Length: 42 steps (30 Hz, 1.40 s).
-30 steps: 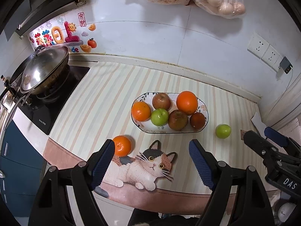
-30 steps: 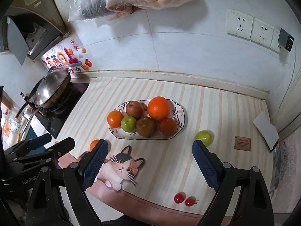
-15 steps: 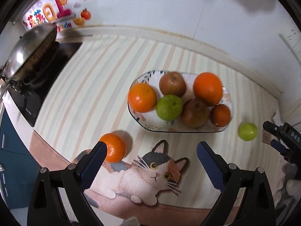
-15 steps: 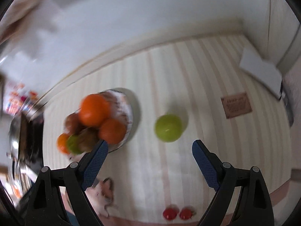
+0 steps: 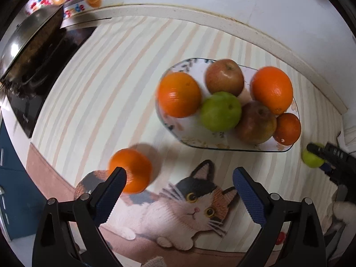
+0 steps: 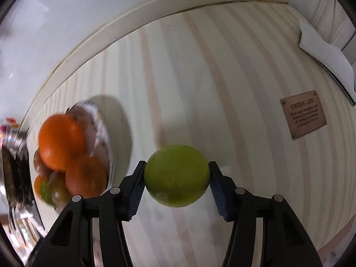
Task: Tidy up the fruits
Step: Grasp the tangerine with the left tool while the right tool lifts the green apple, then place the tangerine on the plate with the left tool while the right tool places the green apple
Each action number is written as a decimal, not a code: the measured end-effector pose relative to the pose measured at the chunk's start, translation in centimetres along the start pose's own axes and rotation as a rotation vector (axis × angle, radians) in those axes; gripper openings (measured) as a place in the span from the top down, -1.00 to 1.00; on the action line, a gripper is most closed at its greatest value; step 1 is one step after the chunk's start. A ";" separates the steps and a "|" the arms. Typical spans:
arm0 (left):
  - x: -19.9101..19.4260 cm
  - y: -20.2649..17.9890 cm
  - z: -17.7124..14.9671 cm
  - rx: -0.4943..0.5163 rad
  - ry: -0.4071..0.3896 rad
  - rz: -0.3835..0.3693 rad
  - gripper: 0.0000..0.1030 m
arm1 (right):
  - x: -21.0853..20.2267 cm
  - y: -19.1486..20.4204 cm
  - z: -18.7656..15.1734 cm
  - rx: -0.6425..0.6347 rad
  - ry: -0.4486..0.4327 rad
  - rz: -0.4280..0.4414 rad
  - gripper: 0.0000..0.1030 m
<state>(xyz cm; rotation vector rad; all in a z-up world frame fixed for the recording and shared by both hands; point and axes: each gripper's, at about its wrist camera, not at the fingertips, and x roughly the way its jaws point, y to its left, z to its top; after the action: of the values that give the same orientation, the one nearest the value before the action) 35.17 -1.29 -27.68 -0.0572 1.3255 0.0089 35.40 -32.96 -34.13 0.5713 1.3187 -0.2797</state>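
Right tool [image 6: 176, 176] pinches the green fruit [image 6: 176, 175] across its widest part on the striped desk [image 6: 200, 77], likely bound for the crowded plate [image 5: 222, 145] beside it, while the left tool [image 5: 179, 183] hangs spread wide, its finger [image 5: 112, 189] nearing the loose orange [image 5: 131, 170].

Black hand-held gripper [image 6: 176, 185], blue ribbed pads [image 6: 217, 188], silver screws.

Both wrist views look steeply down, close over the counter, sharing the fruit plate [image 5: 287, 150] [image 6: 110, 153].
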 end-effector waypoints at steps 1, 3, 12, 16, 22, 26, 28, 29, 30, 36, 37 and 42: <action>-0.3 0.8 -0.2 -0.013 0.001 0.003 -0.90 | -0.3 0.7 -0.8 -0.037 0.000 0.002 -0.12; -0.6 2.5 -0.5 -0.039 -0.001 0.010 -0.90 | -0.8 2.4 -2.7 -0.117 0.006 0.012 -0.12; 2.1 9.1 -0.9 -0.174 0.120 -0.068 -0.90 | 1.5 9.6 -11.3 -0.340 0.131 0.092 -0.12; 3.2 9.2 0.2 -0.196 0.136 -0.124 -0.90 | 2.7 11.3 -12.8 -0.376 0.149 0.085 -0.12; 6.0 7.4 1.6 -0.158 0.183 -0.143 -0.52 | 2.9 13.2 -13.5 -0.417 0.152 0.068 -0.12; 6.8 6.6 2.0 -0.117 0.145 -0.074 -0.16 | 2.7 13.2 -13.0 -0.420 0.150 0.058 -0.12; 6.8 6.4 2.0 -0.101 0.138 -0.073 -0.15 | 2.6 13.0 -12.7 -0.411 0.149 0.057 -0.12; 6.7 6.2 2.0 -0.086 0.136 -0.071 -0.15 | 2.3 12.5 -12.4 -0.410 0.148 0.057 -0.12; 6.7 6.1 1.9 -0.081 0.136 -0.071 -0.15 | 2.2 12.4 -12.3 -0.409 0.145 0.057 -0.12; 5.8 5.3 1.5 -0.054 0.130 -0.082 -0.13 | 0.4 12.1 -11.1 -0.395 0.122 0.088 -0.12; 5.4 5.2 1.4 -0.053 0.126 -0.086 -0.13 | 0.0 12.1 -10.8 -0.391 0.115 0.096 -0.12; 1.4 3.3 2.4 -0.015 0.062 -0.153 -0.13 | -3.2 11.7 -8.3 -0.342 0.056 0.155 -0.12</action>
<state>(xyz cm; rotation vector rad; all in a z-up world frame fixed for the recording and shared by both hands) 37.69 2.07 -28.56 -0.1726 1.3804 -0.1143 33.67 -19.11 -29.45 0.3904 1.3317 0.0899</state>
